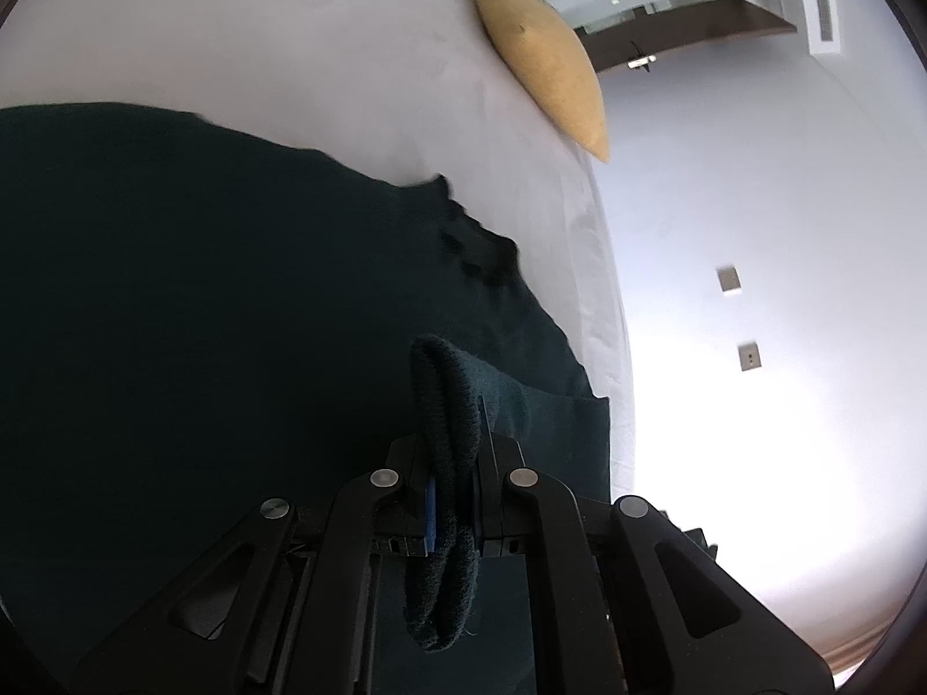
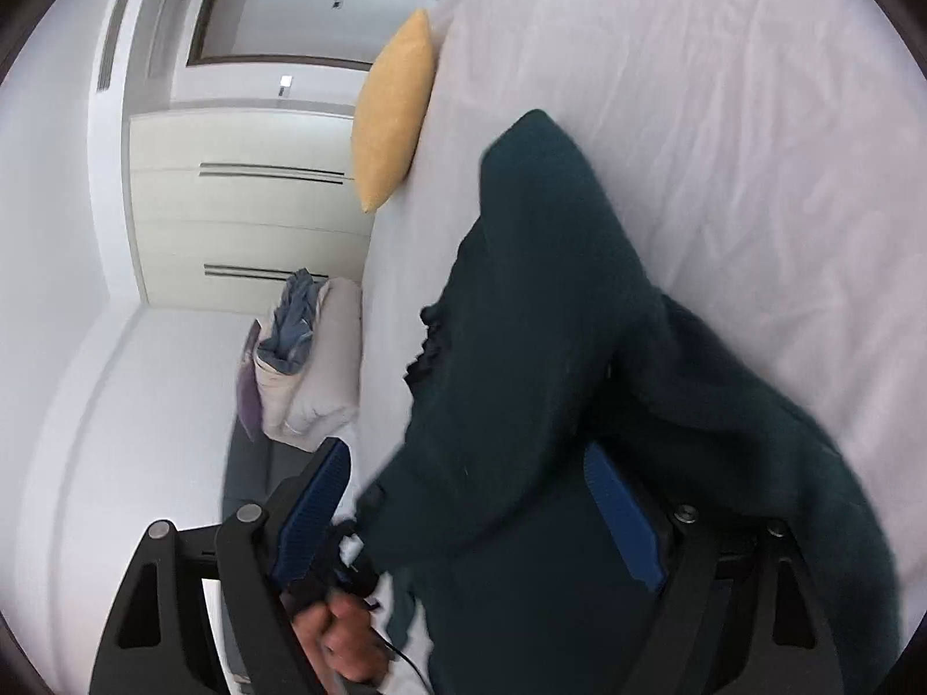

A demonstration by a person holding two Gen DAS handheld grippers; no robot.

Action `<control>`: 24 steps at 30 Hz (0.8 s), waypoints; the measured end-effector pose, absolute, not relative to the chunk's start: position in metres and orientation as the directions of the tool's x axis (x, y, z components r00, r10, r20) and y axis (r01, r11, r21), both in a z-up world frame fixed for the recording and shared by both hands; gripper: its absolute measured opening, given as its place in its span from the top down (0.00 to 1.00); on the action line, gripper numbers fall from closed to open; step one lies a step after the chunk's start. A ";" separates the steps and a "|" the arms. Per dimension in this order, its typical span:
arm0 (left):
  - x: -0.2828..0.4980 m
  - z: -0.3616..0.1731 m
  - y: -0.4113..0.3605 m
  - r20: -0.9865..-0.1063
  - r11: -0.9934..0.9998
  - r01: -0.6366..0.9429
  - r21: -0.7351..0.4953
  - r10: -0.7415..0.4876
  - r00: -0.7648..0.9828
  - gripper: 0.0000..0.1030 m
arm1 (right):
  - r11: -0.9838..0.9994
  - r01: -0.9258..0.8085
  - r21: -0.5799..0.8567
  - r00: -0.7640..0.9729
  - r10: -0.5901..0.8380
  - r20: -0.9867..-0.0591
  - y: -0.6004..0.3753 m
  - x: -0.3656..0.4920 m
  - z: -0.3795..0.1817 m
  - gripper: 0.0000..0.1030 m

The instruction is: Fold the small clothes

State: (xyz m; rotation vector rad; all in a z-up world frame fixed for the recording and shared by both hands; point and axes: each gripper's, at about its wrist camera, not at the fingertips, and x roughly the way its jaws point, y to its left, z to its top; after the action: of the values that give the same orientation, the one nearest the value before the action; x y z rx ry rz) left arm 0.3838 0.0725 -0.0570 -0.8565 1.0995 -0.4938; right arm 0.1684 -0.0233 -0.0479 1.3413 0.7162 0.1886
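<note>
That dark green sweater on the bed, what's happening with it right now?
A person is folding the dark green sweater on the white bed with handheld tongs. The left tongs are shut on a ribbed edge of it. The right tongs stand open, with part of the sweater lying loose between the blue pads. A yellow pillow sits behind.

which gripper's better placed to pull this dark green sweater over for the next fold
Left, probably. The left gripper is shut on the dark green sweater by its ribbed edge; the right gripper is open, gripping nothing.
</note>
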 end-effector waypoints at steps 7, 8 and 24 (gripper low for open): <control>0.375 -0.079 0.106 -0.584 0.597 -0.111 -0.795 -0.701 0.410 0.94 | 0.204 0.289 0.935 0.831 0.432 -0.351 -0.042 0.179 -0.050 0.17; 0.375 -0.083 0.107 -0.585 0.596 -0.115 -0.794 -0.700 0.410 0.94 | 0.203 0.290 0.935 0.838 0.417 -0.351 -0.045 0.178 -0.050 0.18; 0.383 -0.107 0.093 -0.603 0.608 -0.143 -0.781 -0.676 0.424 0.94 | 0.239 0.291 0.926 0.862 0.354 -0.362 -0.049 0.172 -0.056 0.25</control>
State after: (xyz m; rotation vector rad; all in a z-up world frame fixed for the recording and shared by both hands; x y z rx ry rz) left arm 0.3828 0.0931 -0.1074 -0.8880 1.1093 -0.3943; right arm 0.1718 -0.0492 -0.0559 1.3516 0.5736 0.0461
